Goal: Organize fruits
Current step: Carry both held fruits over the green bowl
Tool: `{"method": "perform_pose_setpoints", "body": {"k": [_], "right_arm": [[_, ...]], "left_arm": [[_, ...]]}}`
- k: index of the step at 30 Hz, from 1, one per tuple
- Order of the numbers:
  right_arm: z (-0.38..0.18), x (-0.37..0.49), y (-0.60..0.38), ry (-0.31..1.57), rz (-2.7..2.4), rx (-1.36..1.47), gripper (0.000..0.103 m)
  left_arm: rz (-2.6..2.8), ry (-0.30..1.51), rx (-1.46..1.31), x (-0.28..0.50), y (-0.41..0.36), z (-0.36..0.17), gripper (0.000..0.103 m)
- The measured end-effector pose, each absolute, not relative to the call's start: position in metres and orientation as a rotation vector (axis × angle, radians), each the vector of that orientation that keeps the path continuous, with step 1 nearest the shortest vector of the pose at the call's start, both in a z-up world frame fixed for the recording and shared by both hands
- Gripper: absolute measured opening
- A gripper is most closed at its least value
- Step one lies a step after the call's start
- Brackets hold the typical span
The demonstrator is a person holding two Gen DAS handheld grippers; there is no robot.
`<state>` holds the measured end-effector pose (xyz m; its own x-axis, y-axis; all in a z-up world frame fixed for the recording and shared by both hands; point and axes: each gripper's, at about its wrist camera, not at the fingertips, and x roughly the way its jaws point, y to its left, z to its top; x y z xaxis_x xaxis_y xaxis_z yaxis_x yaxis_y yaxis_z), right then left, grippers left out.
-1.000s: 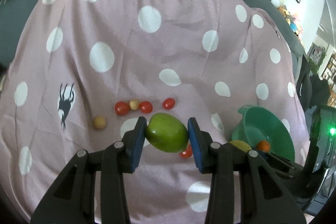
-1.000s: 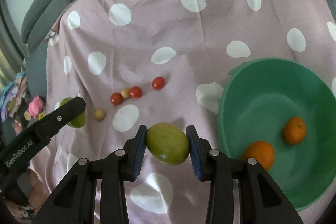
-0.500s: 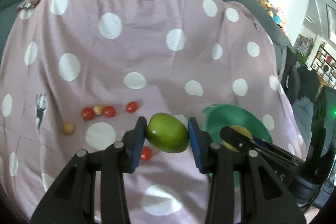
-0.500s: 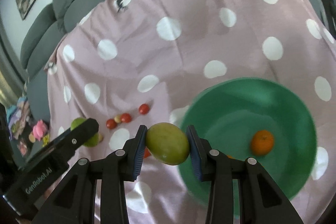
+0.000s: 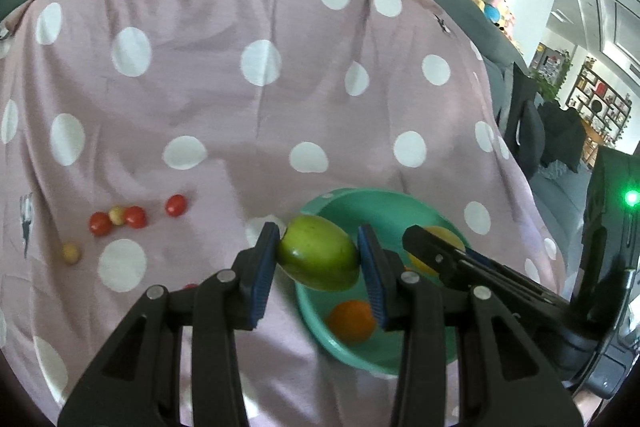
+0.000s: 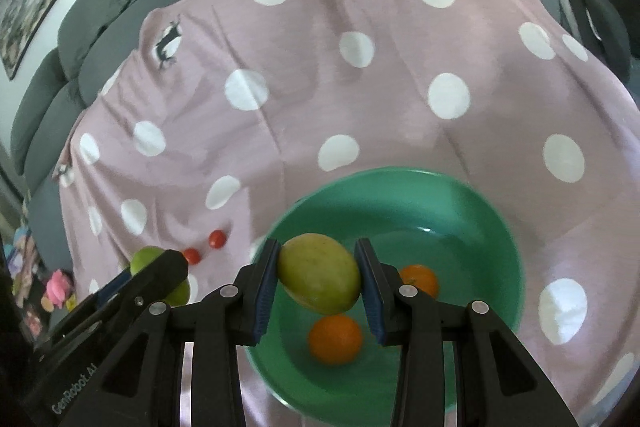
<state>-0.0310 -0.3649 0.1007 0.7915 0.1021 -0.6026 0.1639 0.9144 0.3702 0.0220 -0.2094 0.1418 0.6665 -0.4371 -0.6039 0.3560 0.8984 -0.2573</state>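
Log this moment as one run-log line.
left gripper: shut on green mango | right gripper: shut on yellow-green mango | over bowl

Left gripper [image 5: 318,259]: matte black plastic frame with triangular cut-outs, silver round screw heads at the joints, ribbed blue pads [image 5: 262,269] lining both fingers. Right gripper [image 6: 318,277]: same build and blue pads. White "GenRobot.AI" lettering on the left unit's side (right wrist view). Green indicator light [image 5: 631,197] on the right unit's black housing.
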Motion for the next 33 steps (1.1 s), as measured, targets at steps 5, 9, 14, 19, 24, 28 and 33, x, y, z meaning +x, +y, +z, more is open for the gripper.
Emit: {"method": "perform_pose_setpoints", "body": {"k": [5,9,14,19,24,28,33], "right_arm": [[0.098,-0.032,-0.378,0.663,-0.049,0.443,0.040],[0.095,-0.032,-0.387,0.669,-0.058,0.456,0.040],[0.092,-0.032,-0.393,0.678,-0.095,0.448,0.040],[0.088,-0.031,-0.400,0.692,-0.123,0.445,0.040],[0.084,-0.029,-0.405,0.717,-0.139,0.455,0.040],[0.082,-0.026,-0.405,0.736,-0.167,0.431,0.040],[0.076,-0.023,-0.408,0.762,-0.189,0.431,0.040]], "left_arm": [[-0.460,0.727,-0.102,0.025,-0.226,0.138,0.040],[-0.475,0.743,-0.099,0.027,-0.235,0.134,0.040],[-0.475,0.753,-0.085,0.030,-0.244,0.130,0.040],[-0.480,0.771,-0.069,0.033,-0.252,0.124,0.040],[-0.485,0.785,-0.052,0.035,-0.260,0.118,0.040],[-0.476,0.801,-0.036,0.037,-0.263,0.112,0.040],[-0.479,0.816,-0.026,0.040,-0.266,0.107,0.040]]}}
